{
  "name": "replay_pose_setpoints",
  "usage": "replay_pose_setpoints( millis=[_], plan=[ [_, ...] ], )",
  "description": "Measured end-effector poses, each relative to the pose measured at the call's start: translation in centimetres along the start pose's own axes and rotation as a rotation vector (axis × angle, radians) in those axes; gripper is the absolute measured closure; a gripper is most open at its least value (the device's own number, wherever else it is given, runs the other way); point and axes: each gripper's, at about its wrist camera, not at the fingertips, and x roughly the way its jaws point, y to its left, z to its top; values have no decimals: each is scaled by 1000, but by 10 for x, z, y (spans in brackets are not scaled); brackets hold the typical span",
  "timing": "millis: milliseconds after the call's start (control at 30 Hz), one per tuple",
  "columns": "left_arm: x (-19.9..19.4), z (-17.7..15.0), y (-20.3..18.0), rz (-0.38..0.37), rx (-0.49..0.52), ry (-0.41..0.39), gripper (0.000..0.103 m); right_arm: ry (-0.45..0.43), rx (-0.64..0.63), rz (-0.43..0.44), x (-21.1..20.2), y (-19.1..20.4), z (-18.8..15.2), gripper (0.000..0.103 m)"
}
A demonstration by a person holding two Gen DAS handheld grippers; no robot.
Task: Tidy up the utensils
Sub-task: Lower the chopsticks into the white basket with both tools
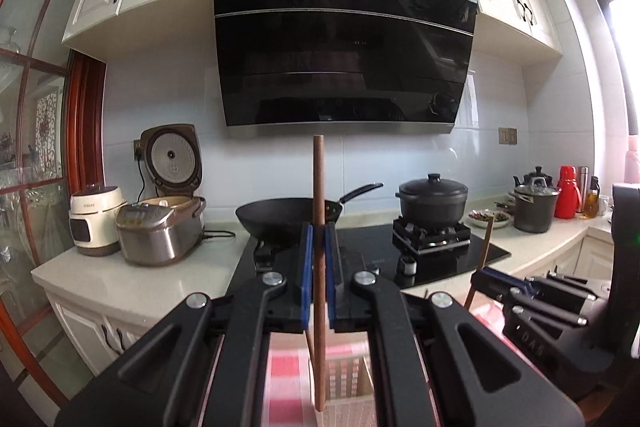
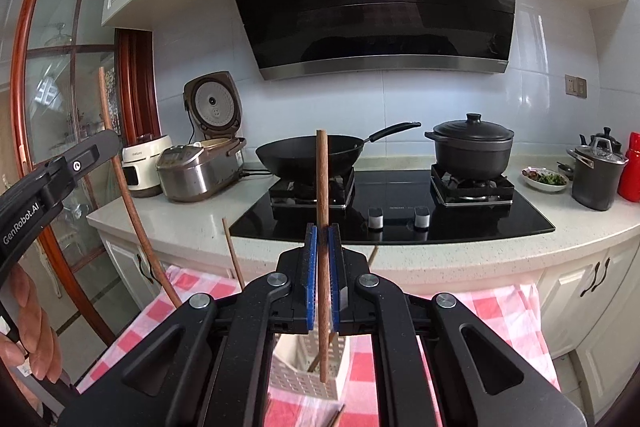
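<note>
Chopsticks (image 1: 319, 211), slender round brown wood, pinched upright between blue-padded jaws.

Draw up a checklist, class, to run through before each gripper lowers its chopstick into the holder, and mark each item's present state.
1. Left gripper shut on left chopstick: ok.
2. Right gripper shut on right chopstick: ok.
3. Both chopsticks near upright: ok.
4. Holder under the right chopstick's tip: ok.
5. Left tip over the holder's opening: cannot tell.
6. Room left inside the holder: cannot tell.
</note>
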Motion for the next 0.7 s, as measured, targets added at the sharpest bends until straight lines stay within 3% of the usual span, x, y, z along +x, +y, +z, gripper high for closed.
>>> replay_pose_setpoints(
  millis=[200,433,700],
  plan=[
    [47,-3,-1,14,-40,38,97,54,22,8,40,1,3,97],
    [99,-62,13,-7,-125,191,97,188,10,29,84,5,-30,97],
    [128,-107,15,5,-106,307,97,263,-2,13,113,11,-61,97]
  ],
)
